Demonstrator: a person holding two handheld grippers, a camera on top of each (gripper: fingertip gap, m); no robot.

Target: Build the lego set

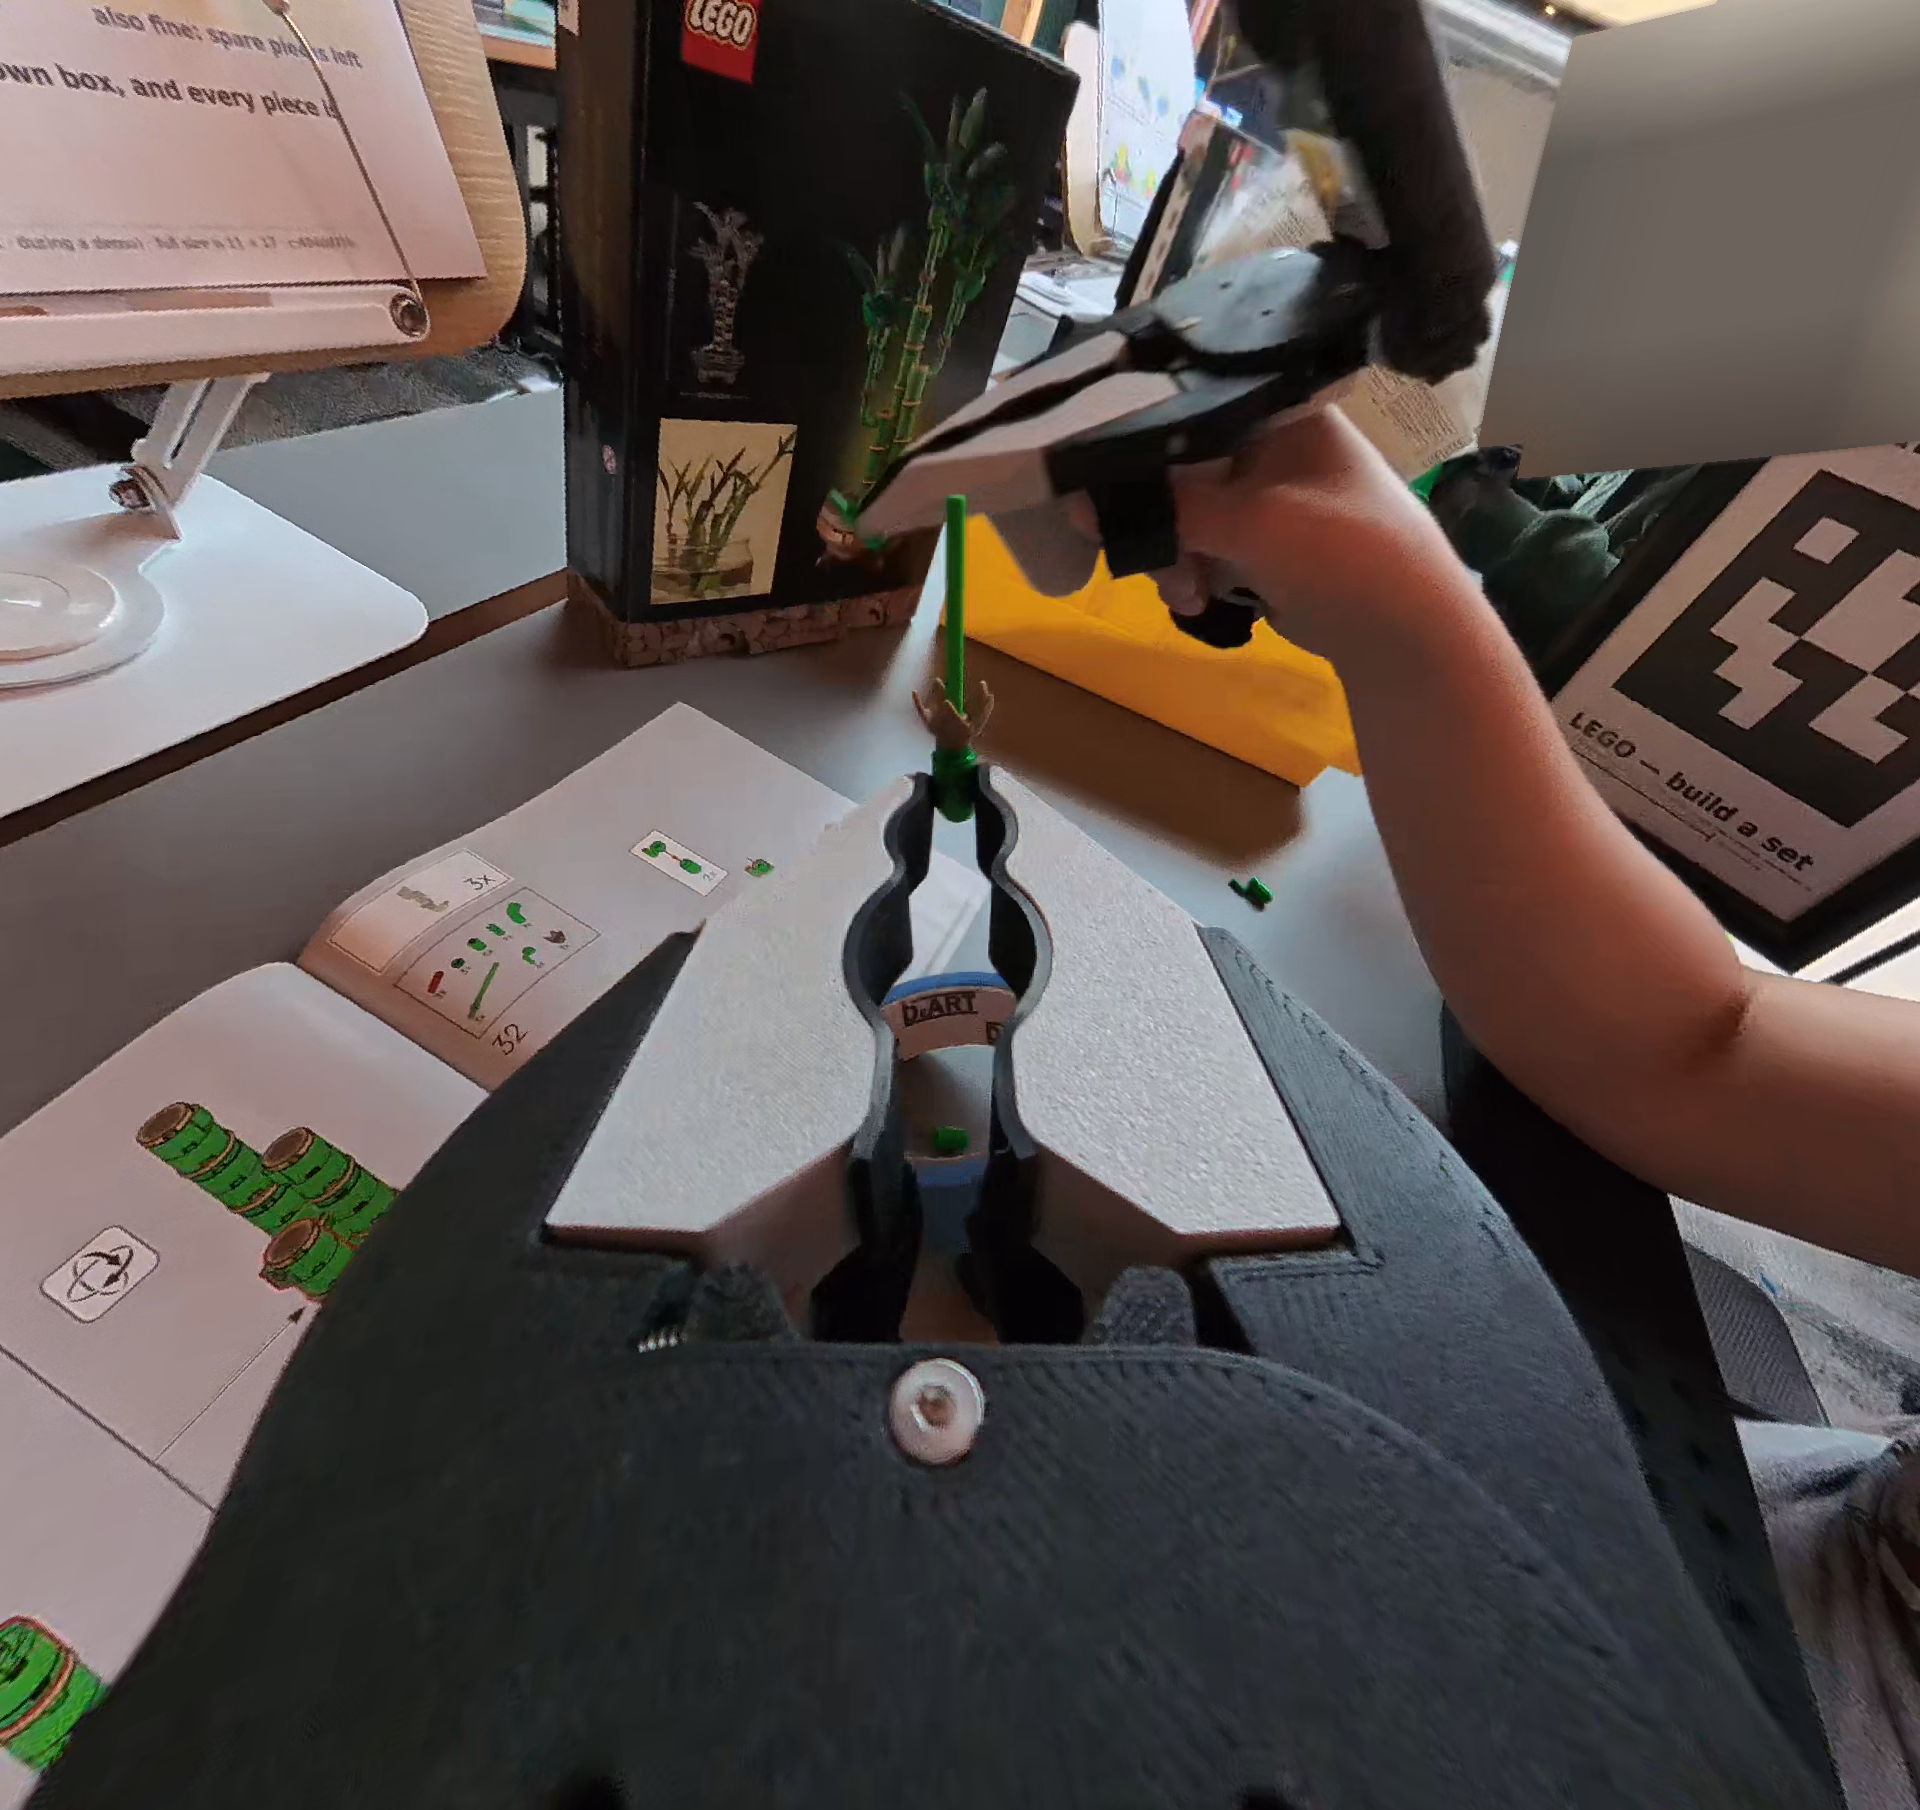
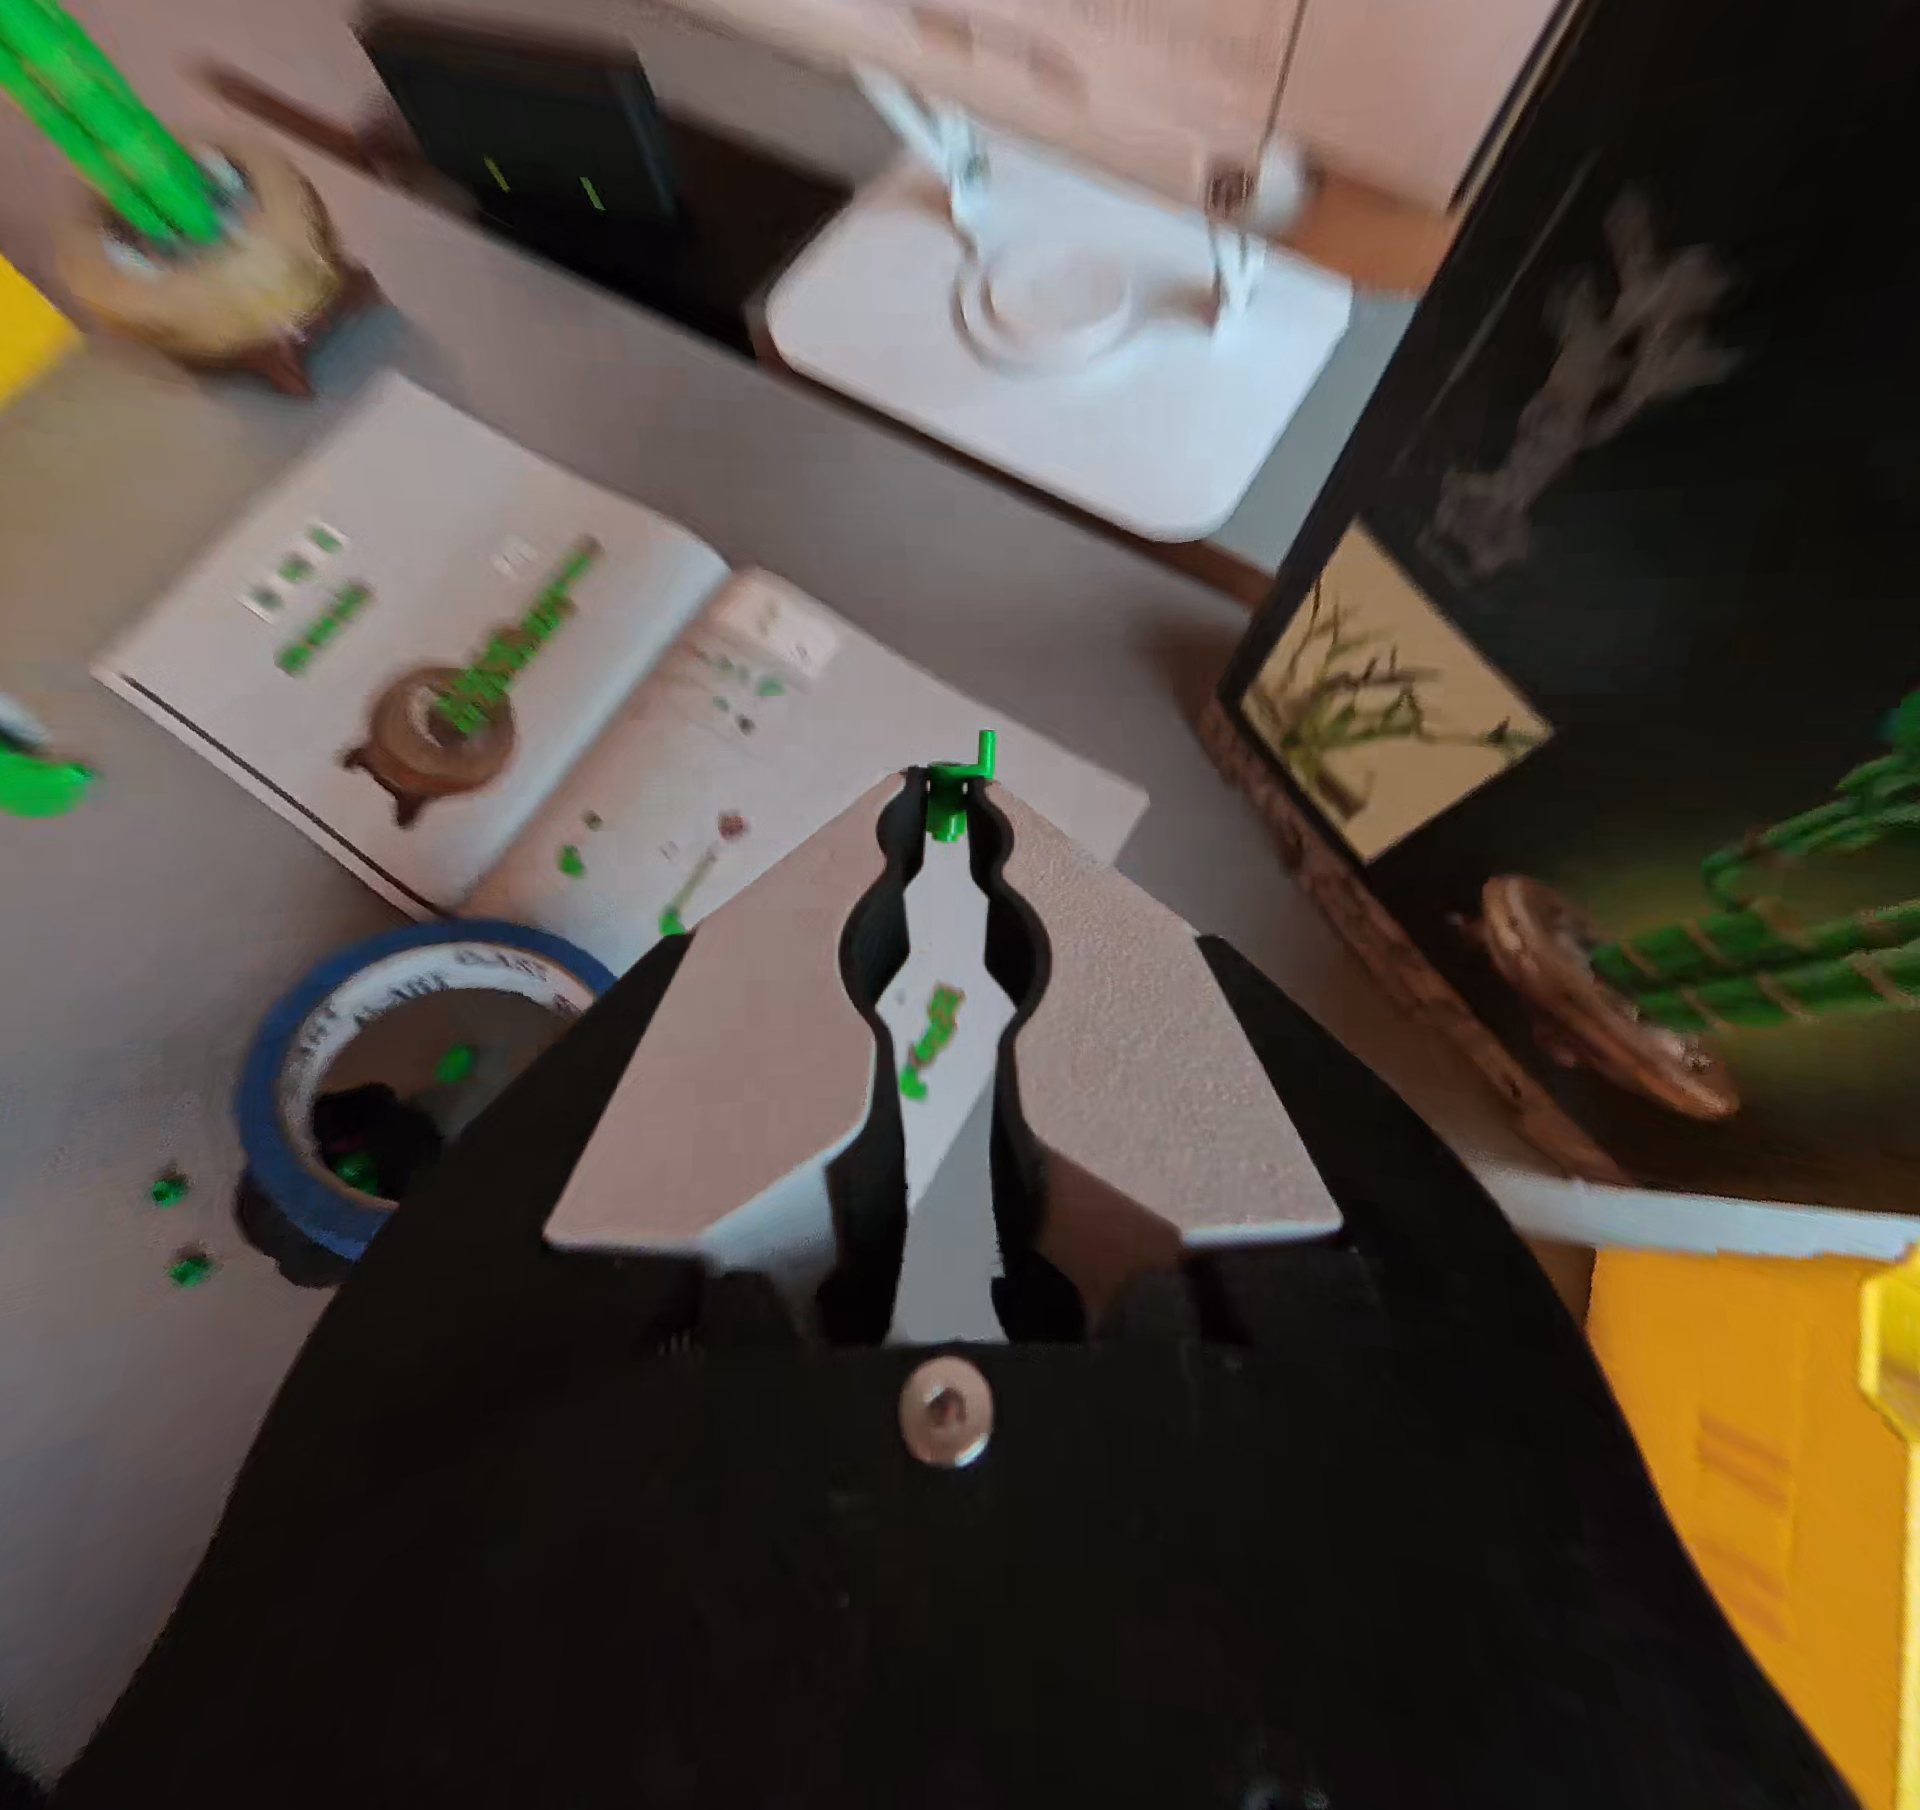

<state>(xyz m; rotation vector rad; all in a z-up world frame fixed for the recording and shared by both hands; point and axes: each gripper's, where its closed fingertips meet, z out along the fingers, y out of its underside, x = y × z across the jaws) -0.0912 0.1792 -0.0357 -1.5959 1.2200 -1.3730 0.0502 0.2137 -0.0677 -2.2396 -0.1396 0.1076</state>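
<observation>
Left wrist view: green rod [image 1: 955,607] stands upright, long axis vertical, above the grey table [image 1: 499,711].
Left gripper [image 1: 954,786] pinches the rod's green base, a tan piece just above its tips. Right gripper [image 2: 945,792], nearly closed, nips a small green clip [image 2: 961,781]. Black box [image 1: 790,306] bears a red logo; open booklet [image 1: 436,1022] carries printed steps.

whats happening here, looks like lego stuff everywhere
A person is building a bamboo plant set with a gripper in each hand. The left gripper is shut on a thin green rod, held upright with a small tan piece on it. The right gripper pinches a tiny green piece. The instruction booklet lies open on the table, beside the set's box.
</observation>
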